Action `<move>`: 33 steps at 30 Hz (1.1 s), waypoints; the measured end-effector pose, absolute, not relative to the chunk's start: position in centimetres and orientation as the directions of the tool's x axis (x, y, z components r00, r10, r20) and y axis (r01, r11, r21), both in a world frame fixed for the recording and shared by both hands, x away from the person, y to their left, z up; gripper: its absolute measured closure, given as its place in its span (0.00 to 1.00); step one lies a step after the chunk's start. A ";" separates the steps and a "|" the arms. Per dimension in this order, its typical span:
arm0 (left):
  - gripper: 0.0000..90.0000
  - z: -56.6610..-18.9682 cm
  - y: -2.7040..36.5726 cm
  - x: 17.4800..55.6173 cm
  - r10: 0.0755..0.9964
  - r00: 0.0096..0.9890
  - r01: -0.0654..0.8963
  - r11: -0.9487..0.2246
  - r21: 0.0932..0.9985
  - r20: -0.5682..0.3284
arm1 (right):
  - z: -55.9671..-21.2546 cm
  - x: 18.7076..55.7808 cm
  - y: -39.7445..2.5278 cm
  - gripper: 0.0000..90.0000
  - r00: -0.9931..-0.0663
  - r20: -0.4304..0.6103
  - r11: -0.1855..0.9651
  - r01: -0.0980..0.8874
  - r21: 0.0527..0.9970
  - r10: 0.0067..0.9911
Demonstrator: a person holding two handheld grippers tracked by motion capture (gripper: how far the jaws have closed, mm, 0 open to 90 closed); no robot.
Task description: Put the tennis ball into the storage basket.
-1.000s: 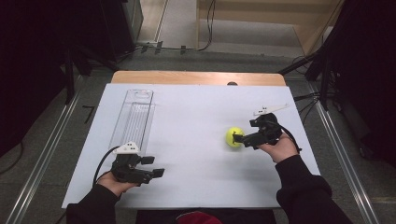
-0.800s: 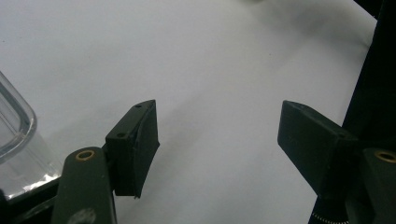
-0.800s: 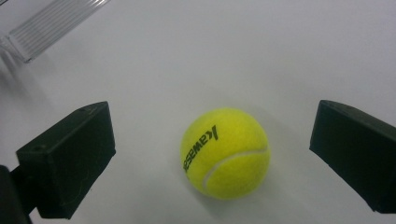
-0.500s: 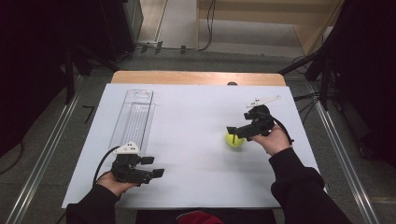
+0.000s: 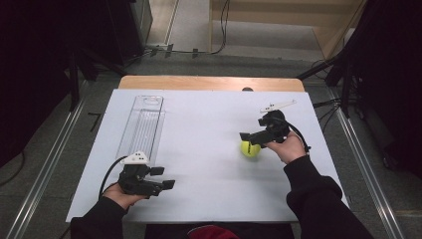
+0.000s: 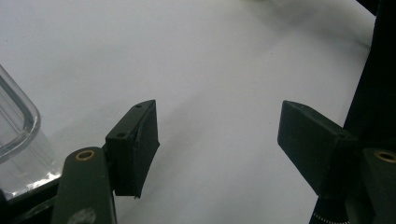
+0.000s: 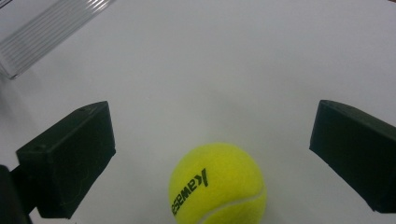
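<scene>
right gripper [image 5: 251,140] lifted off tennis ball [image 5: 250,148], jaws wide & empty, ball released; left gripper [image 5: 161,178] idle near-left, also open, grasping nothing

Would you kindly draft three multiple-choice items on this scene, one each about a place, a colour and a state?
1. Where is the clear tray?
A. On the left part of the white table
B. Beside the right hand
C. On the floor

2. What colour is the tennis ball?
A. Red
B. Yellow-green
C. White

3. How is the right claw?
A. Shut on the ball
B. Shut on nothing
C. Open, with the ball between its jaws

Answers:
1 A, the high view shows it ahead of the left claw.
2 B, plain in the right gripper view.
3 C, both jaws stand clear of the ball.
</scene>
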State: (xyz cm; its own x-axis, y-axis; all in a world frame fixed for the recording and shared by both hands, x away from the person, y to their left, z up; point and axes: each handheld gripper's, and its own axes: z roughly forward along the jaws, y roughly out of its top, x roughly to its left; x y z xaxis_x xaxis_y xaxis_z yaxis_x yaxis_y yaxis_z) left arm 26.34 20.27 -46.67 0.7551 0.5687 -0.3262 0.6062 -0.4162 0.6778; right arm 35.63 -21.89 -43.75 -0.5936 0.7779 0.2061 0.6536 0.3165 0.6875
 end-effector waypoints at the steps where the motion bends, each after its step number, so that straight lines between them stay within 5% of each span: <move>1: 0.33 -46.7 20.3 26.3 0.569 0.755 0.606 -0.416 0.678 -0.326 | -43.8 35.6 -21.9 0.00 -0.592 0.208 0.313 0.654 0.689 0.779; 33: 0.33 -46.7 20.3 26.3 0.569 0.755 0.607 -0.416 0.677 -0.327 | -46.5 35.1 -21.7 0.00 -0.567 0.211 0.299 0.672 0.678 0.796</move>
